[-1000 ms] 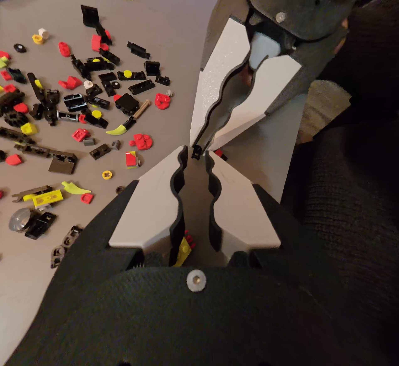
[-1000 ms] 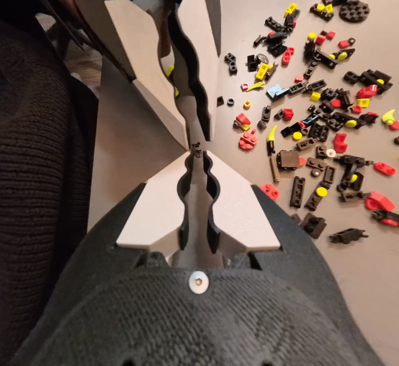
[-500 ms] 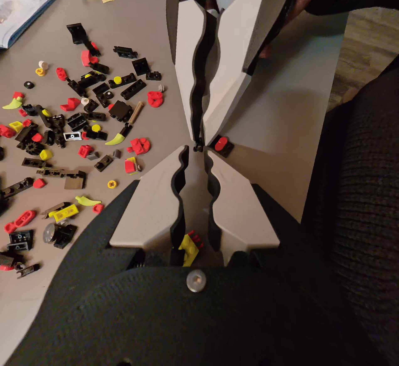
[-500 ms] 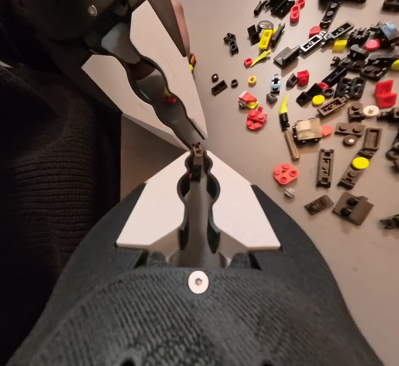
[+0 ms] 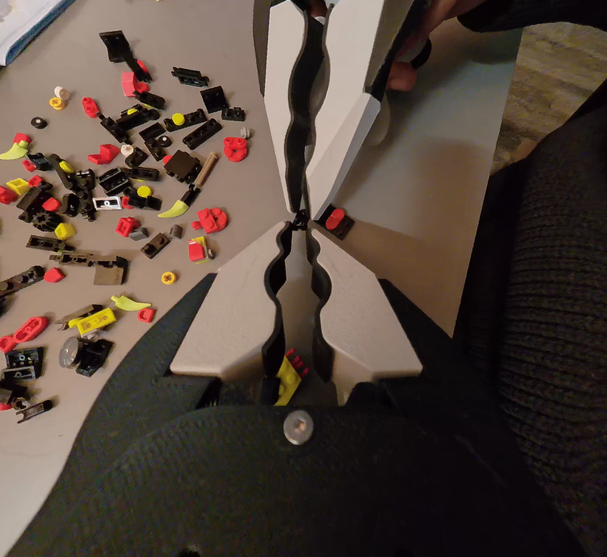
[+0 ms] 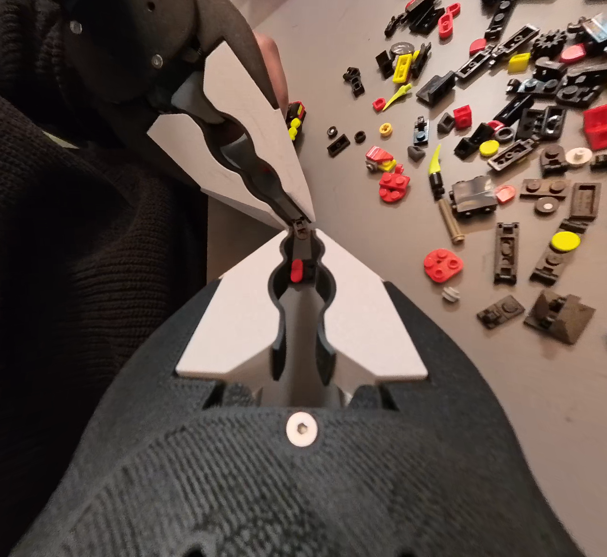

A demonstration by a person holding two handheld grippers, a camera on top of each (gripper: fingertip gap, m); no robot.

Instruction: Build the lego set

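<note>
The table (image 5: 210, 32) is showing flat grey-brown. Scattered bricks (image 5: 108, 179) are showing black, red and yellow, with lime-green claws (image 5: 175, 211) among them. A tiny black piece (image 5: 299, 223) is sitting at both grippers' tips. The fingers (image 5: 236, 314) are showing pale grey with black wavy pads, on black ribbed bodies. A black plate (image 5: 343, 229) is carrying a red tile. A yellow-and-red stack (image 5: 289, 377) is lying under the near gripper. The sleeve (image 5: 542, 278) is showing black ribbed knit.
</note>
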